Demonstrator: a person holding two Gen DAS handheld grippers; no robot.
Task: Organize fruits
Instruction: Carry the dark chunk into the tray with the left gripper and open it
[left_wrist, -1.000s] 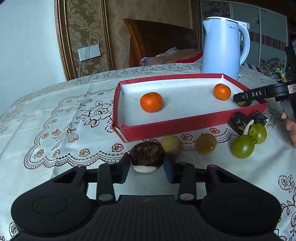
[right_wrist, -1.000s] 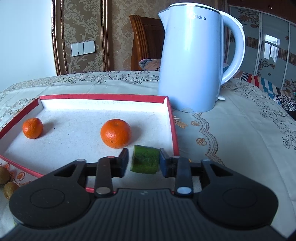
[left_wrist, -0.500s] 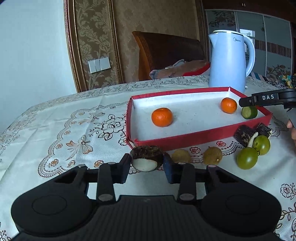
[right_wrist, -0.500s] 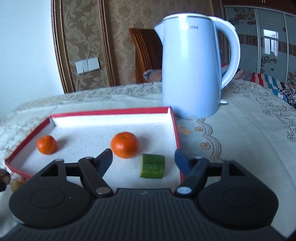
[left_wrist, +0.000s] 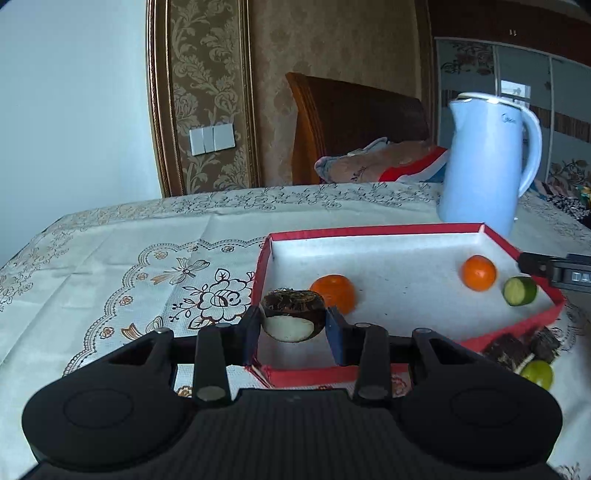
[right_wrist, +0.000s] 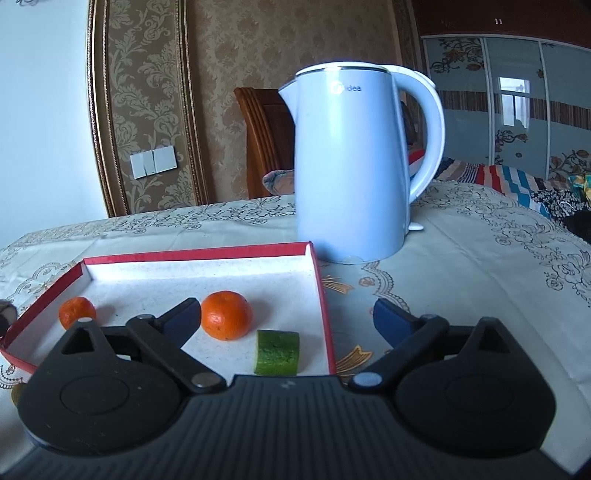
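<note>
Glossy plastic kettle (right_wrist: 354, 166), embroidered cloth tablecloth (left_wrist: 129, 266), matt cardboard tray (left_wrist: 406, 230), rough-skinned brown fruit (left_wrist: 291, 306).

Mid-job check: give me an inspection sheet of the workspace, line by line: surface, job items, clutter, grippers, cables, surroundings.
Surface: table under a cream embroidered tablecloth.
Job's things: red tray holds two oranges, left and right, plus a cucumber piece lying near its right wall. A dark husked fruit hangs over the tray's near left corner. Green fruits and dark pieces lie outside, right of the tray.
Clutter: blue kettle stands behind the tray.
Grippers: left gripper, jaws shut on the husked fruit; right gripper, jaws wide open, empty, above the cucumber piece.
Cables: nothing seen.
Surroundings: wooden chair with bundled cloth, wall switches, patterned wallpaper.
</note>
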